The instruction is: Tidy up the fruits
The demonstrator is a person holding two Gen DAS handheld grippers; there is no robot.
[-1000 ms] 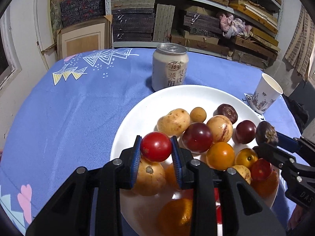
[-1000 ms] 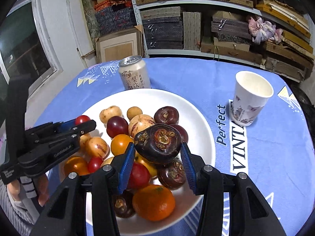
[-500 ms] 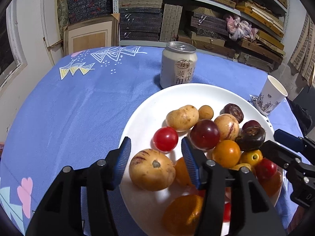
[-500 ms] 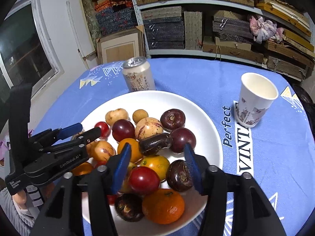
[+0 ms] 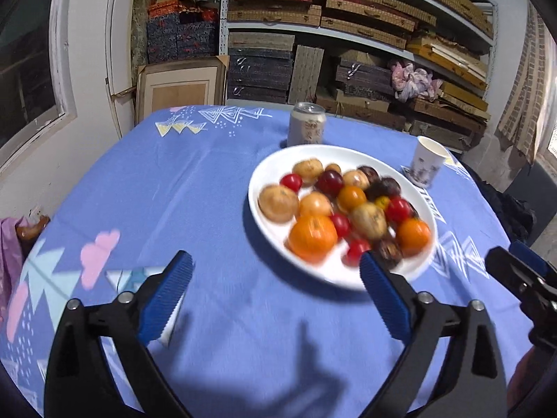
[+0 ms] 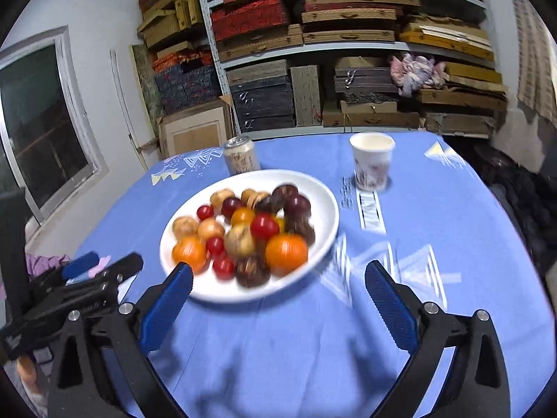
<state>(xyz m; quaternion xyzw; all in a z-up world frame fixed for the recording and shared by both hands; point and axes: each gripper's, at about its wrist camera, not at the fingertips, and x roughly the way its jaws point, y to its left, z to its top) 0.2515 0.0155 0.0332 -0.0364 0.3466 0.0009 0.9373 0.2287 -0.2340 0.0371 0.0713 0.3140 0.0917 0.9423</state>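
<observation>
A white plate [image 5: 268, 170] [image 6: 323, 195] on the blue tablecloth holds a pile of fruit: oranges [image 5: 312, 237] [image 6: 286, 253], red cherry tomatoes [image 5: 291, 182] [image 6: 205, 212], tan passion fruits [image 5: 277, 202] and dark purple fruits [image 6: 290, 193]. My left gripper [image 5: 275, 294] is wide open and empty, pulled back from the plate's near edge. My right gripper [image 6: 278, 299] is wide open and empty, also back from the plate. The right gripper shows at the right edge of the left wrist view [image 5: 522, 275]; the left gripper shows at the left of the right wrist view [image 6: 101, 271].
A drink can [image 5: 307, 129] [image 6: 241, 155] stands behind the plate. A paper cup [image 5: 427, 162] [image 6: 372, 162] stands to its right. Shelves with stacked boxes [image 6: 313, 69] fill the back wall. A window [image 6: 38, 132] is on the left wall.
Both grippers let go of their fruit onto the plate, opened wide and pulled back and up from the plate. The red tomato and dark fruit now lie in the pile.
</observation>
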